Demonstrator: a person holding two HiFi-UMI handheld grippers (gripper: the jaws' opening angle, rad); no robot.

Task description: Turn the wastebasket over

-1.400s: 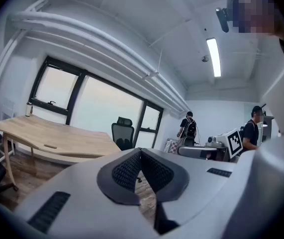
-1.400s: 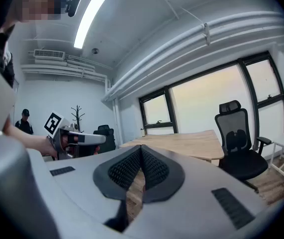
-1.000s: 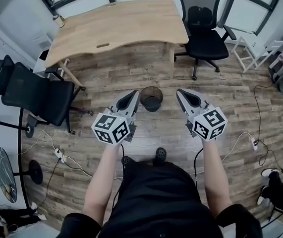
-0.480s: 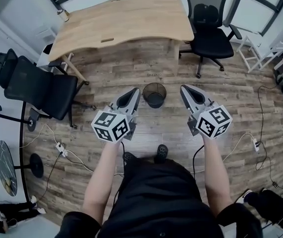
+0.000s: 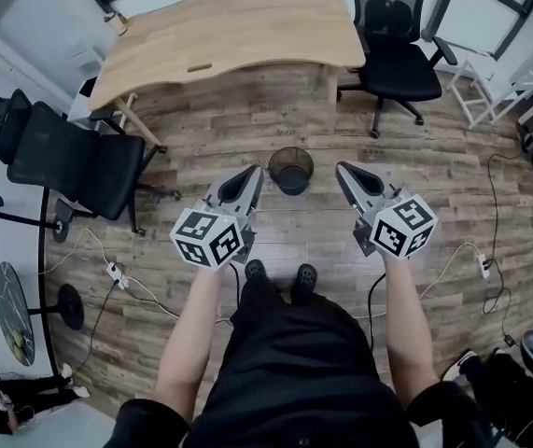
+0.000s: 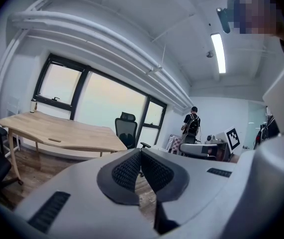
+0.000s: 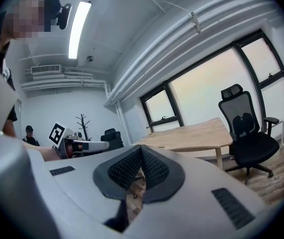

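A black mesh wastebasket [image 5: 291,170] stands upright on the wooden floor, its open mouth facing up. In the head view it sits ahead of me, between my two grippers and a little beyond their tips. My left gripper [image 5: 253,172] is held in the air to the basket's left, its jaws shut and empty. To the basket's right hangs my right gripper [image 5: 342,169], also shut with nothing in it. Neither gripper touches the basket. In the left gripper view the shut pads [image 6: 141,151] point toward the desk; the right gripper view likewise shows only shut pads [image 7: 142,148].
A wooden desk [image 5: 224,35] stands beyond the basket. One black office chair [image 5: 397,49] is at the back right, another [image 5: 65,171] at the left. Cables [image 5: 135,292] trail over the floor on both sides. A person [image 6: 191,126] stands far off.
The view has shifted slightly, and the basket sits a little higher in the picture. Both grippers stay shut in much the same pose, and my feet have stepped forward.
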